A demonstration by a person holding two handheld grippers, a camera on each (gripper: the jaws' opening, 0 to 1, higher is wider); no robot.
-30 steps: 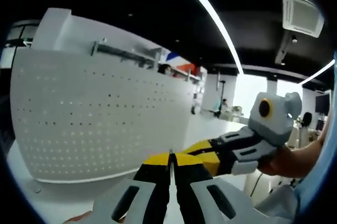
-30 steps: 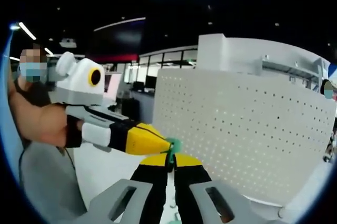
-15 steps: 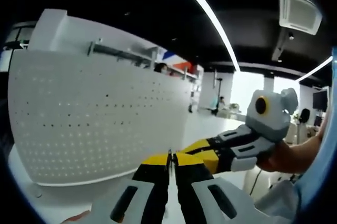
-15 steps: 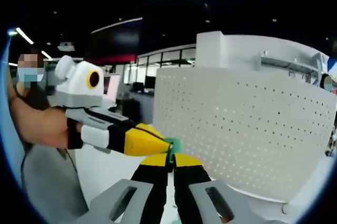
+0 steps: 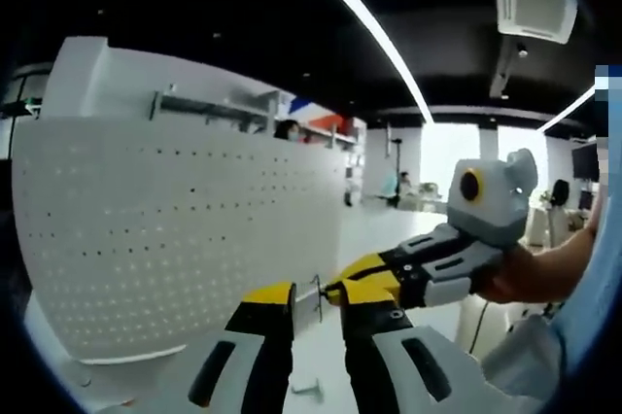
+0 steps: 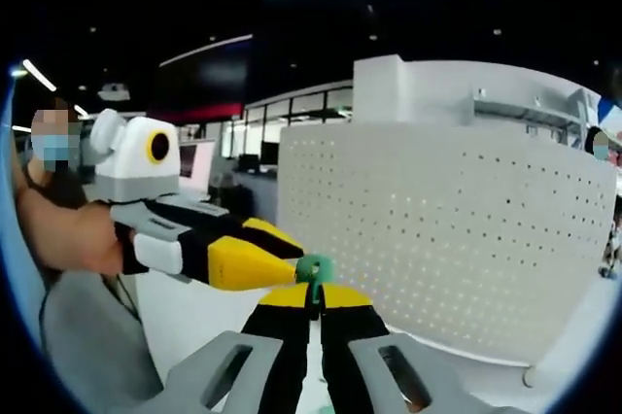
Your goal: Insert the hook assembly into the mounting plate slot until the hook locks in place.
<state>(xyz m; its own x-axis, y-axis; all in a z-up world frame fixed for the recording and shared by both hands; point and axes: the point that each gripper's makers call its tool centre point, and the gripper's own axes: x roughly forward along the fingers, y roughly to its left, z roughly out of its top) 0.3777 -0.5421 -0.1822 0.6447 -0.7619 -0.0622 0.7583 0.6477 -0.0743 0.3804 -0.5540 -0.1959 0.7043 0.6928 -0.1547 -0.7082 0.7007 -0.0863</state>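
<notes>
A tall white perforated panel (image 5: 175, 229) stands upright on the white table; it fills the right half of the right gripper view (image 6: 457, 229). My left gripper (image 5: 316, 293) is open, and a thin pale hook piece (image 5: 311, 303) stands in the gap between its jaws. My right gripper (image 5: 342, 290) reaches in from the right and pinches that piece. In the right gripper view my right gripper (image 6: 313, 293) is shut on the hook assembly, whose green tip (image 6: 314, 268) pokes up above the jaws. The left gripper (image 6: 284, 254) comes in from the left with its yellow jaws spread beside that tip.
The person's forearm (image 5: 544, 278) and torso (image 6: 78, 336) lie behind the grippers. A small pale part (image 5: 306, 390) lies on the tabletop (image 5: 107, 375) under the left jaws. The panel's round foot (image 6: 530, 375) sits at the table's right.
My left gripper's jaws have spread apart from shut. The right gripper stays shut on the hook assembly. Both views shifted slightly.
</notes>
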